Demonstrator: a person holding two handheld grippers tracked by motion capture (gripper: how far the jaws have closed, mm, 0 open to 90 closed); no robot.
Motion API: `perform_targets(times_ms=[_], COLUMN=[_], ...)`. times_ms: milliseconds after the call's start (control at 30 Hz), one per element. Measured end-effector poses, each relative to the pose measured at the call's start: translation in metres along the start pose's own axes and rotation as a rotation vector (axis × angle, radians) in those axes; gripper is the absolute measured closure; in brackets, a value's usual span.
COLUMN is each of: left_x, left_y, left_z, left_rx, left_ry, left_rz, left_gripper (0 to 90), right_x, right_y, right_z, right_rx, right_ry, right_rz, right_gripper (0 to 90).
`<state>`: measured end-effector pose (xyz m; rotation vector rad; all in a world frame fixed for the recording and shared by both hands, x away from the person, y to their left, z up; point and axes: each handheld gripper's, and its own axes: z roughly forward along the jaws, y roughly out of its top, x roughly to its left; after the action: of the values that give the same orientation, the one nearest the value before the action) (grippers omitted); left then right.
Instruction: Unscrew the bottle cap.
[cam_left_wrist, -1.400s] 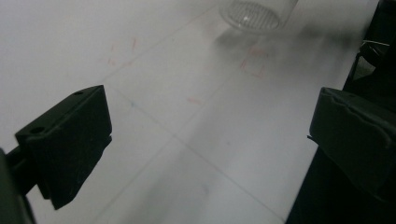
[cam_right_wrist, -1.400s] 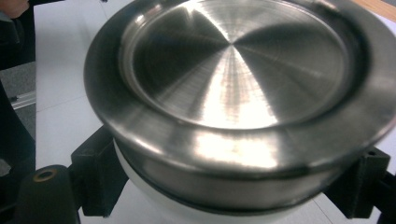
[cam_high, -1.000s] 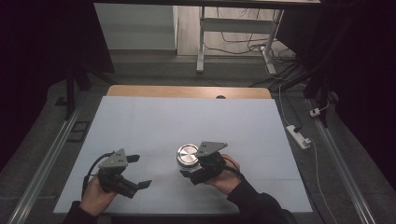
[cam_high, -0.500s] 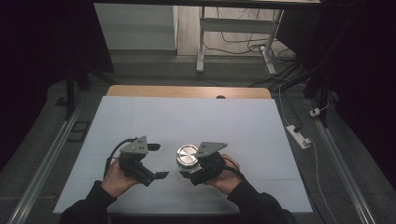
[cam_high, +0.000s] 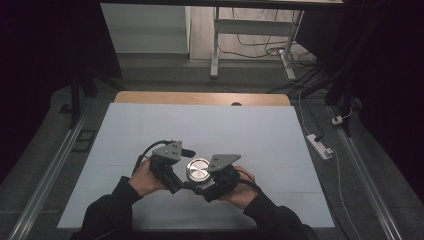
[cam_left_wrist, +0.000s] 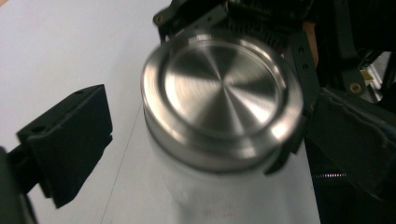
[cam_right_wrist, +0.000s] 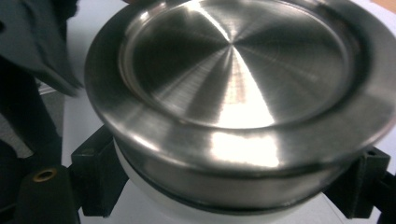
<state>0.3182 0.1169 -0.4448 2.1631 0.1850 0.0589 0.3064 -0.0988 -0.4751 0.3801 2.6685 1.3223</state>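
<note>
Two grippers now flank jar (cam_high: 198, 171), lower centre: left gripper (cam_high: 186, 170) arrives, jaws wide (lid (cam_left_wrist: 219, 88) untouched); right gripper (cam_high: 200, 186) clamps jar body.

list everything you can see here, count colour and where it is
round brushed-metal lid on a white jar: 1, silver over white, near edge of the table between the two grippers
pale blue-grey sheet: 1, covers most of the table top
wooden table top: 1, light brown, bare strip at the far edge
white power strip: 1, white, on the floor right of the table
metal frame legs: grey, on the floor beyond the table, with loose cables
left gripper: 1, black, jaws open on either side of the lid
right gripper: 1, black, jaws closed on the jar below the lid
hands and dark sleeves: 2, bottom of the high view
</note>
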Motion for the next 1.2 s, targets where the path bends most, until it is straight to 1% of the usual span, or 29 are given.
perform_targets(times_ms=[67,200,300,333,367,433,467,500,533,567,600,633,733,767,833,867,900,933,1000,1033,1100,1133,1167,1200], left_x=[0.001,-0.001,-0.006,-0.006,-0.008,-0.011,-0.013,-0.014,-0.016,-0.018,-0.021,-0.023,-0.031,-0.034,-0.036,-0.036,-0.035,-0.034,-0.031,-0.029,-0.025,-0.023,-0.021,-0.018], left_y=[0.001,0.002,0.001,0.001,0.001,0.002,0.002,0.003,0.003,0.004,0.006,0.008,0.014,0.016,0.018,0.020,0.021,0.022,0.023,0.022,0.020,0.018,0.015,0.013], left_z=[0.001,0.001,0.000,0.000,0.000,0.001,0.002,0.003,0.005,0.006,0.009,0.010,0.015,0.016,0.017,0.017,0.015,0.012,0.003,-0.002,-0.010,-0.014,-0.017,-0.019], left_rx=[-0.023,-0.036,-0.048,-0.048,-0.044,-0.042,-0.041,-0.041,-0.039,-0.041,-0.039,-0.036,-0.028,-0.027,-0.023,-0.028,-0.030,-0.029,-0.031,-0.027,-0.015,-0.001,0.002,0.004], left_ry=[-0.017,-0.038,-0.016,-0.016,0.012,0.048,0.069,0.091,0.115,0.142,0.181,0.207,0.305,0.330,0.353,0.355,0.345,0.335,0.288,0.273,0.199,0.182,0.154,0.115], left_rz=[0.011,0.042,0.052,0.052,0.046,0.028,0.016,0.000,-0.017,-0.040,-0.068,-0.085,-0.140,-0.152,-0.161,-0.155,-0.144,-0.132,-0.110,-0.101,-0.059,-0.038,-0.024,-0.007], left_gripper=[2.7,9.4,19.0,19.8,19.9,20.0,20.1,20.1,20.1,20.2,20.1,20.2,20.2,20.1,19.6,18.2,11.8,7.8,3.8,1.6,2.1,1.9,2.5,2.7], right_x=[0.001,0.002,0.003,0.003,0.003,0.003,0.003,0.002,0.002,0.001,0.000,-0.001,-0.002,-0.002,-0.002,-0.002,-0.002,-0.003,-0.003,-0.004,-0.005,-0.006,-0.006,-0.005], right_y=[0.000,0.001,0.001,0.001,0.001,0.001,0.001,0.001,0.001,0.001,0.000,0.000,0.000,0.001,0.001,0.001,0.001,0.001,0.001,0.001,0.001,0.001,0.001,0.001], right_z=[0.001,0.001,0.002,0.002,0.002,0.002,0.002,0.002,0.002,0.003,0.003,0.002,0.002,0.002,0.001,0.001,0.000,0.000,-0.002,-0.002,-0.004,-0.004,-0.004,-0.004], right_rx=[0.005,0.006,0.012,0.013,0.011,0.013,0.014,0.017,0.019,0.017,0.018,0.017,0.012,0.010,0.006,0.004,0.000,-0.002,-0.009,-0.010,-0.015,-0.014,-0.008,-0.006], right_ry=[0.013,0.025,0.024,0.022,0.019,0.007,-0.002,-0.014,-0.025,-0.033,-0.043,-0.059,-0.092,-0.105,-0.118,-0.122,-0.121,-0.117,-0.113,-0.106,-0.083,-0.065,-0.043,-0.023], right_rz=[-0.016,-0.031,-0.024,-0.025,-0.017,-0.019,-0.008,-0.012,0.000,0.017,0.023,0.036,0.052,0.062,0.076,0.079,0.084,0.084,0.086,0.086,0.079,0.073,0.068,0.056], right_gripper=[14.8,14.8,14.8,14.8,14.8,14.8,14.8,14.8,14.8,14.8,14.8,14.8,14.8,14.8,14.8,14.8,14.8,14.8,14.8,14.8,14.8,14.8,14.8,14.7])
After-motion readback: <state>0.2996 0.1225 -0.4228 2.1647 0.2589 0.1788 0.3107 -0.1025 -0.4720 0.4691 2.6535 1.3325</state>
